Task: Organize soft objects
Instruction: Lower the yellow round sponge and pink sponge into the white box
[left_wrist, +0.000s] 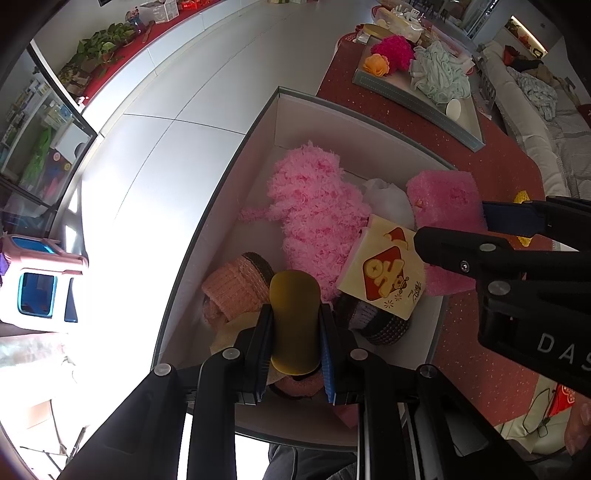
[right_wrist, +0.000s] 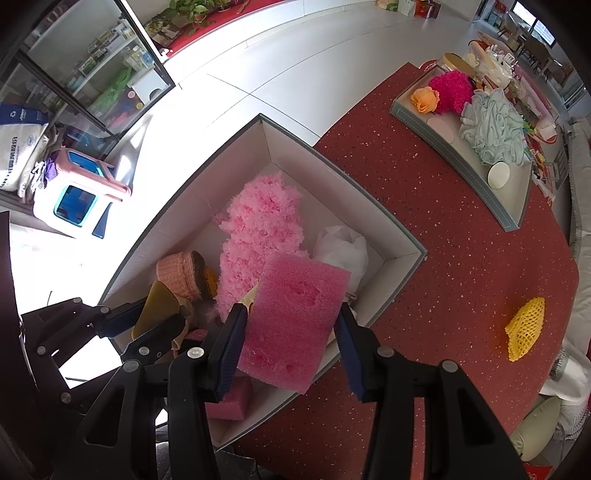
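Note:
A white box with a grey rim (left_wrist: 354, 110) (right_wrist: 332, 162) sits at the red table's edge. It holds a fluffy pink cloth (left_wrist: 314, 206) (right_wrist: 258, 229), a knitted peach item (left_wrist: 232, 288) (right_wrist: 177, 275), a white bag (right_wrist: 341, 245) and a cream packet (left_wrist: 384, 273). My left gripper (left_wrist: 295, 328) is shut on a mustard-yellow pad (left_wrist: 294, 317) (right_wrist: 157, 306) over the box's near end. My right gripper (right_wrist: 291, 328) holds a pink sponge (right_wrist: 291, 317) (left_wrist: 443, 199) between its jaws above the box's right side.
A grey tray (right_wrist: 458, 162) (left_wrist: 421, 99) at the far right holds a magenta puff (right_wrist: 450, 90), an orange flower puff (right_wrist: 424, 99), a pale green cloth (right_wrist: 491, 129) and white round pads. A yellow mesh sleeve (right_wrist: 526, 328) lies on the red table (right_wrist: 424, 266). A pink-and-white stool (right_wrist: 77, 195) stands on the floor.

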